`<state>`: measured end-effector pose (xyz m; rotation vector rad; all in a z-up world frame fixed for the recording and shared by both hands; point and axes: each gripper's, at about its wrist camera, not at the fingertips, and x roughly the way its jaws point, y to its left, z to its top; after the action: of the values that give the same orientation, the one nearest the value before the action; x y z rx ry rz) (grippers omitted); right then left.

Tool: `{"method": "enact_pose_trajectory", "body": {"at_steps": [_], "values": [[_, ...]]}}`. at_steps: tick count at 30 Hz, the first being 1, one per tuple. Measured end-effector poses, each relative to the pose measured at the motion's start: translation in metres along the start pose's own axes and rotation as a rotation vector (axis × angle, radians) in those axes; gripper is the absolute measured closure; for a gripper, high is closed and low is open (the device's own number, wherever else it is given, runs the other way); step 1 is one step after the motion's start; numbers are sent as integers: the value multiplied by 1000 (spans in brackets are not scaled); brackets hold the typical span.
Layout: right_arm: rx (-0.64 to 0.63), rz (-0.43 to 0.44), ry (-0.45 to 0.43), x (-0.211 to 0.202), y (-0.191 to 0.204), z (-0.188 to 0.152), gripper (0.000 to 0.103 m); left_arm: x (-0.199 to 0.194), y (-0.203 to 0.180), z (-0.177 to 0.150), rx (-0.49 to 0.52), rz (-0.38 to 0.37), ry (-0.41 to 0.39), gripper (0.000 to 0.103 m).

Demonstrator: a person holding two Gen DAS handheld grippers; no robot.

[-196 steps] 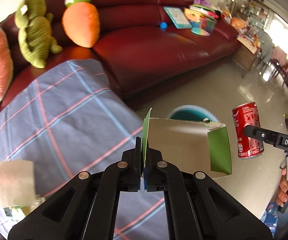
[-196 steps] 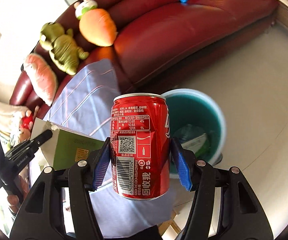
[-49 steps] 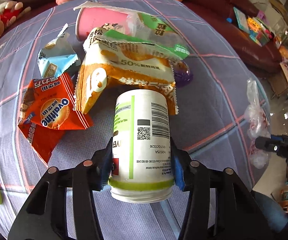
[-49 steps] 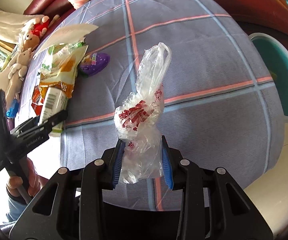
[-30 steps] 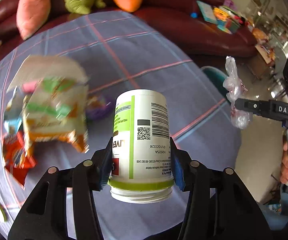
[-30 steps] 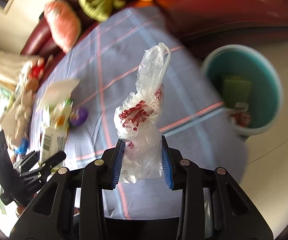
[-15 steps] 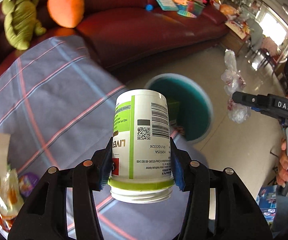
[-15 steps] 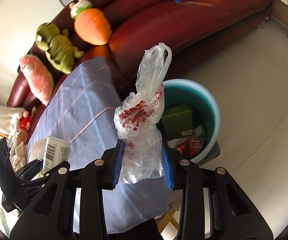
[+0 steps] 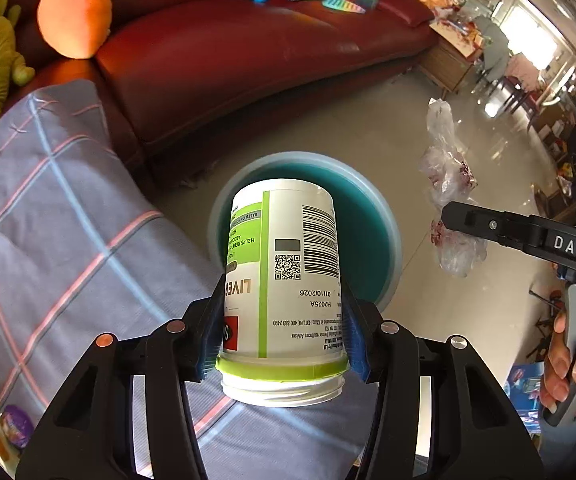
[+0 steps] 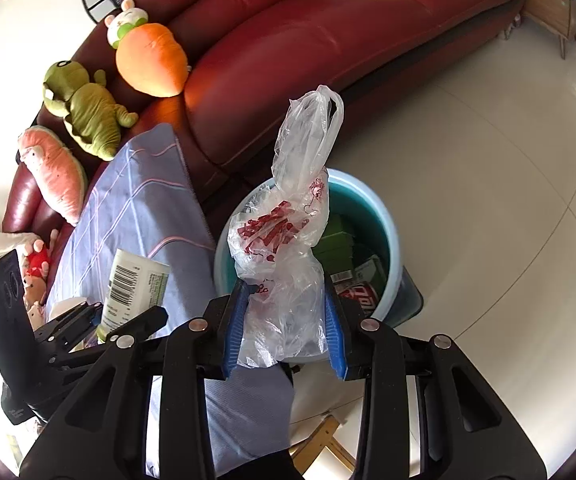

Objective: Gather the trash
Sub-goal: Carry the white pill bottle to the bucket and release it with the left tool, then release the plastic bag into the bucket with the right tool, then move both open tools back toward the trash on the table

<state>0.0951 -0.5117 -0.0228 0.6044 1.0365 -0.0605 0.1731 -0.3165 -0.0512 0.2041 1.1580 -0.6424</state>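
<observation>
My left gripper (image 9: 281, 332) is shut on a white plastic jar with a green label (image 9: 283, 280), held over the near rim of the teal trash bin (image 9: 372, 240) on the floor. My right gripper (image 10: 283, 332) is shut on a crumpled clear plastic bag with red print (image 10: 288, 248), held above the bin (image 10: 392, 248). The bin holds a green carton and a red can (image 10: 362, 292). The bag (image 9: 448, 200) and the right gripper also show in the left wrist view, right of the bin. The jar (image 10: 133, 284) also shows in the right wrist view, left of the bin.
A table with a blue plaid cloth (image 9: 47, 220) stands left of the bin. A dark red sofa (image 9: 247, 40) with plush toys (image 10: 147, 56) lies behind. Some wrappers (image 9: 11, 424) lie on the cloth at the lower left. Pale tiled floor (image 10: 488, 200) lies to the right.
Both grippers have swung from the table toward the bin with their loads. The jar now hangs over the bin's rim and the bag is above the bin.
</observation>
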Motion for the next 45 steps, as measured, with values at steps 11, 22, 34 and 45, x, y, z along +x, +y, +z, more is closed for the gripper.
{"method": "enact_pose_trajectory", "body": {"at_steps": [11,22,34,45], "values": [[18,-28,14,7,-7,3,69,15,-8,12,14,43,-16,15],[-10,-33,39,20,8,3,67,5,18,-9,-63,50,-12,8],[-67,-33,117,56,37,0,39,-2,52,-28,-124,50,-8,6],[-40,-74,119,48,47,-6,26,-18,69,-40,-167,31,-23,6]]}}
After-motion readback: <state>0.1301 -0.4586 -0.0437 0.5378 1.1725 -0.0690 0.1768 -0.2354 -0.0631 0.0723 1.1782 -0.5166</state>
